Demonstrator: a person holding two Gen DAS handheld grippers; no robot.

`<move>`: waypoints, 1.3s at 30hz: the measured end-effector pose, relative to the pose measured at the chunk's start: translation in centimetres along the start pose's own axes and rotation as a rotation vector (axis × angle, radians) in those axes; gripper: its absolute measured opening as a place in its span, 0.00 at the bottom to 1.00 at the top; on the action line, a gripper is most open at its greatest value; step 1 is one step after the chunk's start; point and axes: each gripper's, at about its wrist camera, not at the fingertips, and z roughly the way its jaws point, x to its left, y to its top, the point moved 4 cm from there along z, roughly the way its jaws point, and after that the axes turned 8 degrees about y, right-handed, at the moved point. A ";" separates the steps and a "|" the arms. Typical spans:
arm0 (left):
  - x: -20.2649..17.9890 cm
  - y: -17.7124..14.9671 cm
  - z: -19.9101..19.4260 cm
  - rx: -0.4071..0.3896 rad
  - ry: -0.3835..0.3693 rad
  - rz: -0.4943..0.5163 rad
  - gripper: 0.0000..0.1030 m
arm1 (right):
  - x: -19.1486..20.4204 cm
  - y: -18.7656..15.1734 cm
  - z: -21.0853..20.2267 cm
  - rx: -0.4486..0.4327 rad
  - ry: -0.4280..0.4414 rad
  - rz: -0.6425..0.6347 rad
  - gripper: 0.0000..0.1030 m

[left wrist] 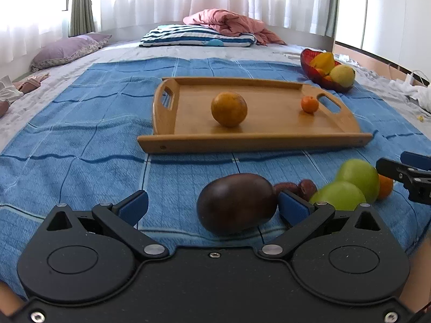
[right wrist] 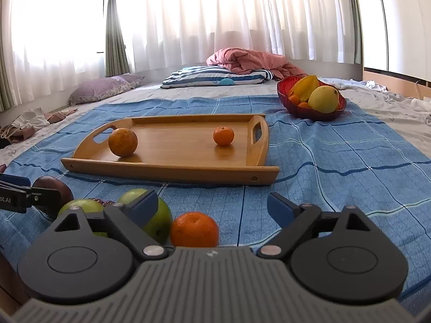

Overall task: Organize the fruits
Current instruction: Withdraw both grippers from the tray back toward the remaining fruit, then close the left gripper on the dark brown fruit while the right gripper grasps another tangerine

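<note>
A wooden tray point(left wrist: 269, 141) point(right wrist: 188, 172) lies on the blue blanket and holds a large orange point(left wrist: 229, 109) point(right wrist: 123, 142) and a small tangerine point(left wrist: 309, 104) point(right wrist: 223, 136). My left gripper point(left wrist: 212, 207) is open; a dark brown fruit point(left wrist: 237, 204) point(right wrist: 52, 185) lies between its fingers, against the right pad. Two green apples point(left wrist: 350, 185) point(right wrist: 150, 215) and small dark dates point(left wrist: 299, 187) lie to its right. My right gripper point(right wrist: 212, 207) is open, with an orange point(right wrist: 194, 229) point(left wrist: 385, 187) between its fingers, touching neither.
A red bowl point(left wrist: 317, 76) point(right wrist: 299, 110) with yellow fruit, a starfruit and small oranges sits at the back right. Pillows point(left wrist: 199, 36), a pink quilt point(left wrist: 231, 23) and loose clothes point(right wrist: 29, 123) lie beyond the blue blanket point(left wrist: 80, 134).
</note>
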 end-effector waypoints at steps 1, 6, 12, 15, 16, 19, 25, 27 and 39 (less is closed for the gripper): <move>-0.1 -0.2 -0.1 0.004 -0.005 -0.001 1.00 | 0.1 -0.1 -0.2 -0.003 0.000 0.001 0.88; -0.3 -1.1 0.0 0.024 -0.029 -0.003 0.99 | 0.5 -0.6 -0.6 -0.013 0.002 0.006 0.83; -0.8 -1.2 -0.2 0.024 -0.052 -0.002 0.89 | 0.5 -1.0 -1.0 -0.005 0.019 0.038 0.77; -1.0 -1.4 -0.4 0.031 -0.057 -0.005 0.84 | 0.5 -1.2 -1.1 -0.005 0.029 0.059 0.75; -1.0 -1.5 -0.4 0.034 -0.061 -0.005 0.83 | 0.5 -1.3 -1.1 -0.006 0.031 0.062 0.74; -1.2 -2.0 -0.8 0.040 -0.063 0.002 0.82 | 0.5 -1.5 -1.2 -0.001 0.040 0.064 0.69; -1.2 -2.7 -1.6 0.044 -0.064 0.016 0.77 | 0.9 -1.9 -1.2 0.037 0.029 0.014 0.58; -1.3 -2.7 -1.8 0.043 -0.063 0.020 0.74 | 1.2 -1.9 -1.2 0.042 0.019 -0.012 0.57; -2.2 -3.4 -2.0 0.041 -0.049 0.015 0.62 | 2.5 -2.5 -0.3 0.067 0.002 -0.099 0.53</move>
